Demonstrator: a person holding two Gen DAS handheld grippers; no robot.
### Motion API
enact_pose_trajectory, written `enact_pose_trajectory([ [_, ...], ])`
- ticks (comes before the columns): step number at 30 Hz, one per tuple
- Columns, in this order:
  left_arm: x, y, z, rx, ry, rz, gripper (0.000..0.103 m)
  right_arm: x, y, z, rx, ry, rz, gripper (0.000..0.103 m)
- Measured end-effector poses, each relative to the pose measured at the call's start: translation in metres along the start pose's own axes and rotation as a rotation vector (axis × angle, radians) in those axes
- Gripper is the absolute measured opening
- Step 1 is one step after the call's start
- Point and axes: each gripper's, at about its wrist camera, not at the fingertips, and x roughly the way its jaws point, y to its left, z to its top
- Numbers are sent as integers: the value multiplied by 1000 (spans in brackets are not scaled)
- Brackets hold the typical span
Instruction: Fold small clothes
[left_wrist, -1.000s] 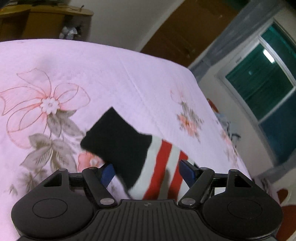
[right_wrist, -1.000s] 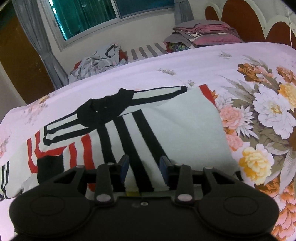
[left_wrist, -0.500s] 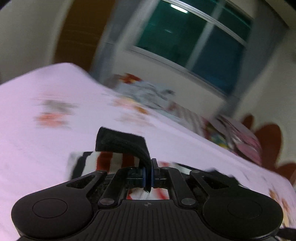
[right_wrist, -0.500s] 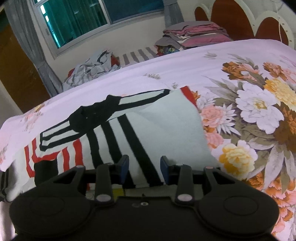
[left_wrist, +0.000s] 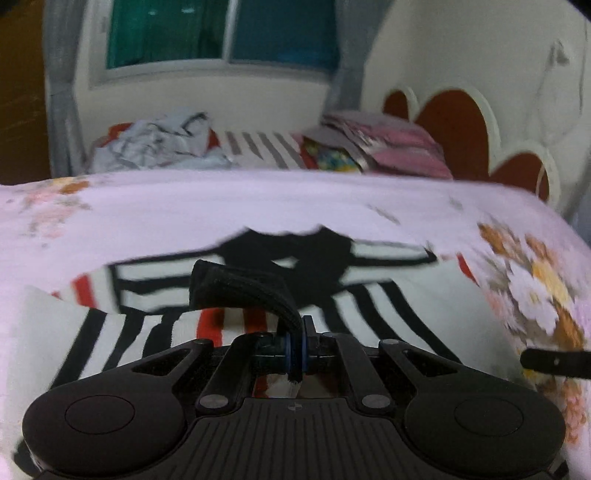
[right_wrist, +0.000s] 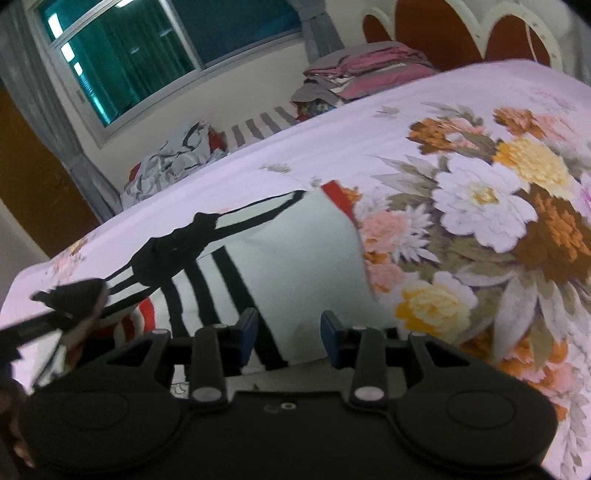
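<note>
Since a second ago the left gripper (left_wrist: 295, 341) has clamped shut on the black cuff (left_wrist: 240, 291) of the striped shirt (right_wrist: 295, 266) and swung it away from the bare side of the bed, so its camera now looks across the shirt toward the window (left_wrist: 221, 33) and the headboard (left_wrist: 454, 125). The cuff arches up from the pinched pads and hangs over the red and black stripes below. The shirt lies spread on the flowered bedsheet (right_wrist: 480, 122), its black collar toward the far edge of the bed, its white side running up to the printed flowers. The right gripper (right_wrist: 288, 332) stands part open over the near hem of the shirt, its blue pads apart with nothing pinched between them; whether they touch the cloth is hard to tell. The left wrist view is blurred, so the sheet's pattern smears. At the left edge of the right wrist view, the left gripper and the lifted cuff show only as a dark, blurred shape. Past the far edge of the bed lie a crumpled heap of clothes (right_wrist: 173, 162) and a stack of folded linen (right_wrist: 365, 66).
</note>
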Motion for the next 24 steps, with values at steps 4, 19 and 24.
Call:
enact_pose_trajectory([
  [4,8,-29,-25,53,112,-58,5,-5,-12,-1,11,9,-8,38],
  [19,-103,67,-71,-82,-125,131,83,18,16,3,-33,70,98,44],
  [24,-138,128,-101,-111,-86,280,83,48,34,-1,-45,113,128,44],
])
